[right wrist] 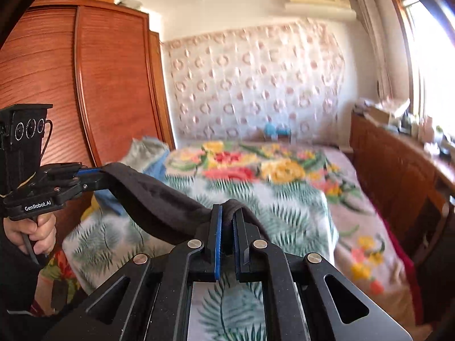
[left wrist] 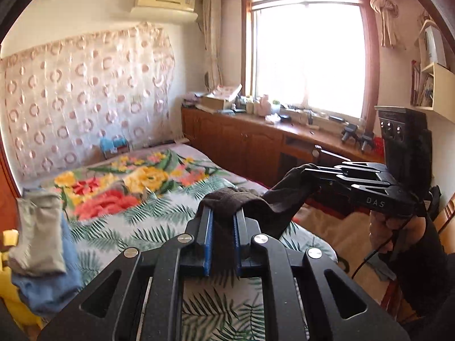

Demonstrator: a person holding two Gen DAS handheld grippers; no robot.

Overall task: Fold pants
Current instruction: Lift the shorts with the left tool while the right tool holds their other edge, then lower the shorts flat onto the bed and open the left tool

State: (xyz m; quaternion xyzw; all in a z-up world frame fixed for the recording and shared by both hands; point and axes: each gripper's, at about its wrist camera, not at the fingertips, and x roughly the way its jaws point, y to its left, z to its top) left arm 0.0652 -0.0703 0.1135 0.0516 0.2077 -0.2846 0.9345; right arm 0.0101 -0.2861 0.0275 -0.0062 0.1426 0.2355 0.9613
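Observation:
The dark brown pants [left wrist: 273, 201] hang in the air above the bed, stretched between both grippers. My left gripper [left wrist: 224, 213] is shut on one part of the top edge, with cloth bunched between its blue pads. In the right wrist view my right gripper [right wrist: 227, 213] is shut on another part of the pants [right wrist: 153, 199], which sag in a band over to the left gripper [right wrist: 96, 174]. From the left wrist view the right gripper [left wrist: 310, 170] shows at the right, held by a hand [left wrist: 389, 227]. The lower part of the pants is hidden below the jaws.
A floral bedspread [left wrist: 148, 187] covers the bed below. A stack of folded grey, blue and yellow clothes [left wrist: 42, 244] lies at its left edge. A wooden wardrobe [right wrist: 85, 85] stands left. A cluttered wooden cabinet [left wrist: 256, 139] runs under the window at the right.

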